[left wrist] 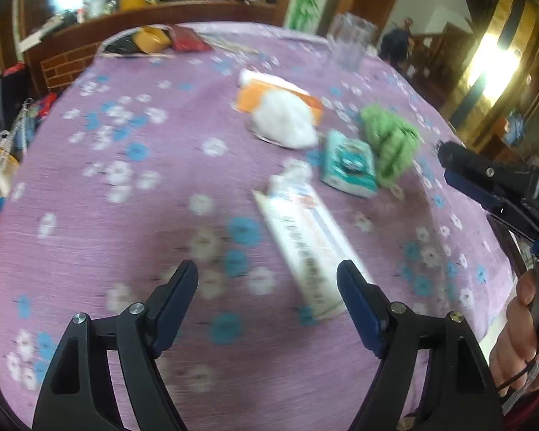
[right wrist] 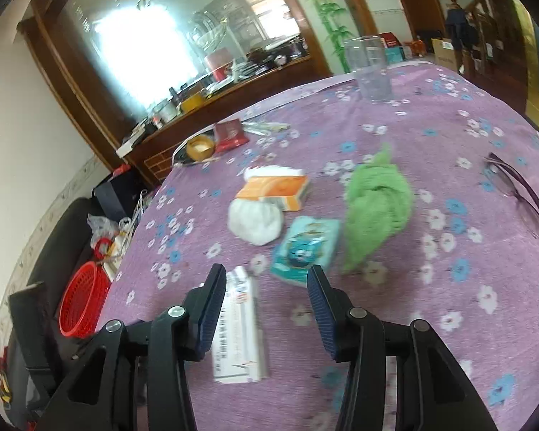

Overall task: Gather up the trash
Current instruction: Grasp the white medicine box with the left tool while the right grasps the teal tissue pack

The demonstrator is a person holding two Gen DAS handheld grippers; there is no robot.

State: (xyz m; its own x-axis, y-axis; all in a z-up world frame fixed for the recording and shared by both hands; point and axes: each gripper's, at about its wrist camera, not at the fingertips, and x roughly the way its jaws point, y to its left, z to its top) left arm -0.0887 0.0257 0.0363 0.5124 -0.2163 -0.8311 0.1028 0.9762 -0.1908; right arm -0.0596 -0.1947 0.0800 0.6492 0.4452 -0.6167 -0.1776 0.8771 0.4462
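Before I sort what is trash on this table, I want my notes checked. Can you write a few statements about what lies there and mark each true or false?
1. Both grippers hold nothing. True: the left gripper and the right gripper stand open over the purple tablecloth.
2. The green cloth lies inside the clear cup. False: it lies on the tablecloth, well apart from the cup.
3. The long white box lies nearest the right gripper. True.
4. The glasses rest on the orange box. False: they lie alone, beyond the green cloth.
5. The white wad touches the orange box. True.
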